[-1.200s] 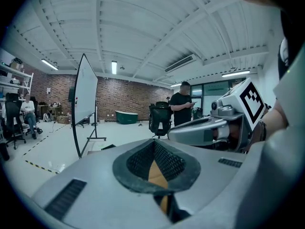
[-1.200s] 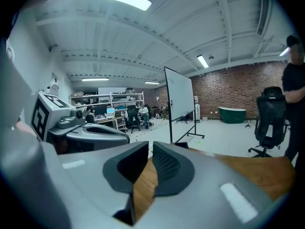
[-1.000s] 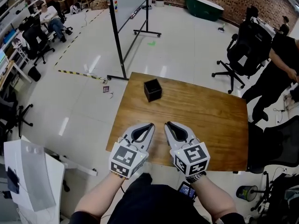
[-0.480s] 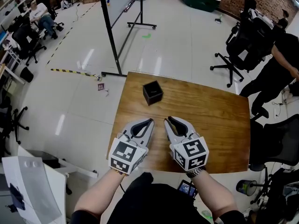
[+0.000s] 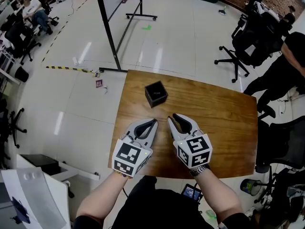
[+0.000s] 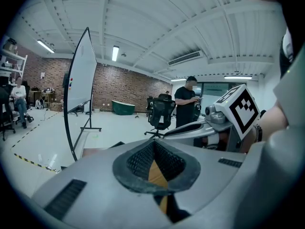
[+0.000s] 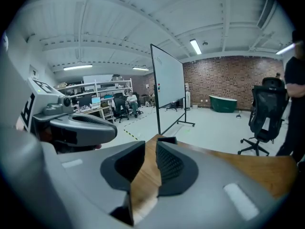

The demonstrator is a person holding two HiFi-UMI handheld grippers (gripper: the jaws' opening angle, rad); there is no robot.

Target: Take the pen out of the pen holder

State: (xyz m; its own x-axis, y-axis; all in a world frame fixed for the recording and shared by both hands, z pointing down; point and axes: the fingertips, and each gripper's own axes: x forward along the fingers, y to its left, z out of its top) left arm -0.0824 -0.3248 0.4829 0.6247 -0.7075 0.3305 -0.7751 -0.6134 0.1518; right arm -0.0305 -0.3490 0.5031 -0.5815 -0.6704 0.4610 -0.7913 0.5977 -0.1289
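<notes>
A black square pen holder (image 5: 156, 94) stands on the wooden table (image 5: 219, 123), toward its far left part. No pen shows in it from the head view. My left gripper (image 5: 152, 122) and right gripper (image 5: 174, 118) hover side by side over the table's near half, a short way in front of the holder. Both are shut with nothing between their jaws. In the right gripper view the holder (image 7: 167, 140) peeks just over the right gripper (image 7: 150, 149). The left gripper (image 6: 153, 143) sees the right gripper's marker cube beside it.
A whiteboard on a wheeled stand (image 5: 108, 27) stands past the table's far left corner. Office chairs (image 5: 252, 37) and a person in black (image 5: 291, 56) are at the right. A white cabinet (image 5: 28, 199) sits at the lower left.
The head view has tilted down a little. Both grippers have edged slightly closer to the pen holder and stay shut.
</notes>
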